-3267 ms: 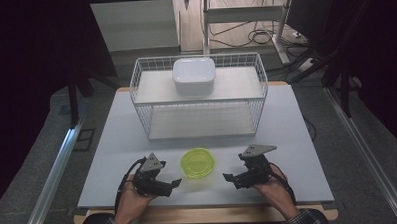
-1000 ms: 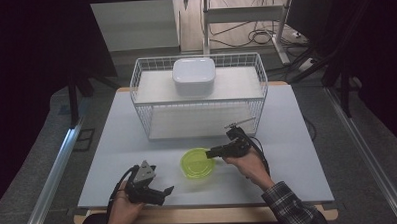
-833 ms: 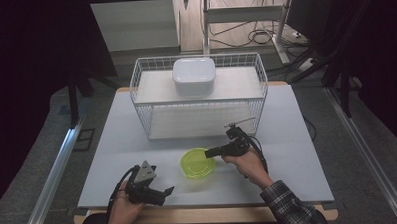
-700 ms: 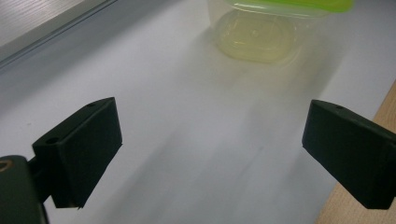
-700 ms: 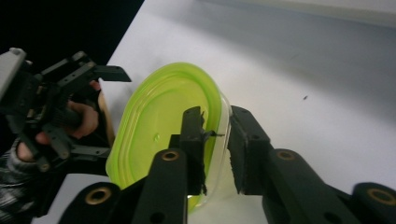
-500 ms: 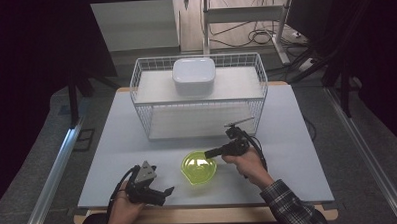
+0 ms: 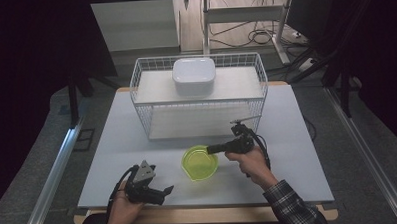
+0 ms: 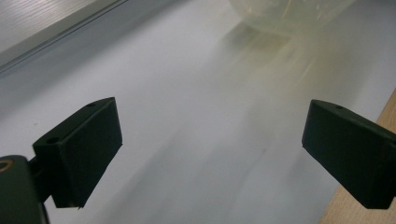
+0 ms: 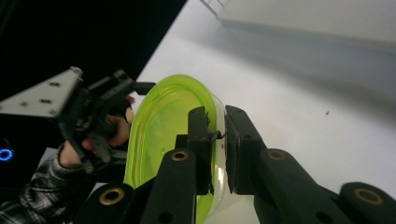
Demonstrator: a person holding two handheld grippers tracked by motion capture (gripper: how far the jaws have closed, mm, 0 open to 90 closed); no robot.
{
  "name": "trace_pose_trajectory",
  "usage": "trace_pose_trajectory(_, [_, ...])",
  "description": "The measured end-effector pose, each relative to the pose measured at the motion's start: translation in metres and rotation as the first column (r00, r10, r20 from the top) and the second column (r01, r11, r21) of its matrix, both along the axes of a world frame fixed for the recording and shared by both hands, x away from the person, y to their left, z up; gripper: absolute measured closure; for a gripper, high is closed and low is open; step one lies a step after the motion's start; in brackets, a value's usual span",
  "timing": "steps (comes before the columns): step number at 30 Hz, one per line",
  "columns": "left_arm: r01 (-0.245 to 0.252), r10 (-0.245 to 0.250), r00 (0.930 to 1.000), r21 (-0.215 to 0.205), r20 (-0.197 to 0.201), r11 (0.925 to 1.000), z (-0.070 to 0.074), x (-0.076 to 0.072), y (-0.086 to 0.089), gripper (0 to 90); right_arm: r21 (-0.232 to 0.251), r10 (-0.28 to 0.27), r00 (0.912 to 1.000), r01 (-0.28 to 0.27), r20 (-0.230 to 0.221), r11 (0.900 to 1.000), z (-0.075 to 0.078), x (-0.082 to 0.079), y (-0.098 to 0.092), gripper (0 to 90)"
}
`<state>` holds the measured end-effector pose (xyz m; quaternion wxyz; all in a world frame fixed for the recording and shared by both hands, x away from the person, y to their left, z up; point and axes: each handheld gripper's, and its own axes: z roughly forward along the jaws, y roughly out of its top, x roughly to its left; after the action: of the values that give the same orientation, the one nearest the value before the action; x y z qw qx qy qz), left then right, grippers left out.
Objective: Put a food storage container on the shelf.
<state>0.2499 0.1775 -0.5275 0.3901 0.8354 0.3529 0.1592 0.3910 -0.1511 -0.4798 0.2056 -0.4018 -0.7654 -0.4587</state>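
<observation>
Right gripper view: right gripper (image 9: 216, 135) just closed, pinching green bowl (image 9: 163, 126) rim; left gripper (image 8: 210, 154) wide, empty.

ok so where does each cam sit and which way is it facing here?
High view: fixed above the person's side, looking forward and down on the table; both forearms, left gripper, right gripper, wire basket.
Left gripper view: rides the left gripper, looking low across the table; jaws wide apart.
Right gripper view: rides the right gripper, facing the person's left hand; jaws pinch the green bowl rim.
Shared: the bowl appears in high and right gripper views.
</observation>
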Motion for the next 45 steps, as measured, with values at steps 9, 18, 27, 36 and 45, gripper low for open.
trace_pose_trajectory(9, [-0.002, 0.002, 1.0000, -0.001, 0.003, 1.0000, 0.000, 0.000, 0.000, 4.6, 0.065, -0.026, 0.9991, 0.024, 0.032, 0.998, 0.027, -0.001, -0.013, 81.6])
trace_pose_trajectory(18, [-0.002, 0.002, 1.0000, -0.001, 0.003, 1.0000, 0.000, 0.000, 0.000, 4.6, 0.105, -0.058, 0.9969, 0.052, 0.052, 0.993, 0.051, 0.002, -0.020, 81.6])
trace_pose_trajectory(27, [-0.007, 0.007, 1.0000, -0.002, 0.005, 1.0000, 0.001, 0.000, 0.001, 4.5, 0.128, -0.086, 0.9924, 0.075, 0.088, 0.989, 0.082, 0.008, -0.022, 81.6])
trace_pose_trajectory(36, [-0.009, 0.009, 0.9999, -0.006, 0.008, 0.9999, 0.001, 0.001, 0.002, 4.4, 0.159, -0.117, 0.9863, 0.098, 0.116, 0.982, 0.116, 0.015, -0.023, 81.6])
trace_pose_trajectory(45, [-0.009, 0.009, 1.0000, -0.007, 0.003, 0.9999, 0.001, 0.001, 0.002, 4.3, 0.194, -0.154, 0.9789, 0.127, 0.134, 0.973, 0.147, 0.024, -0.023, 81.6])
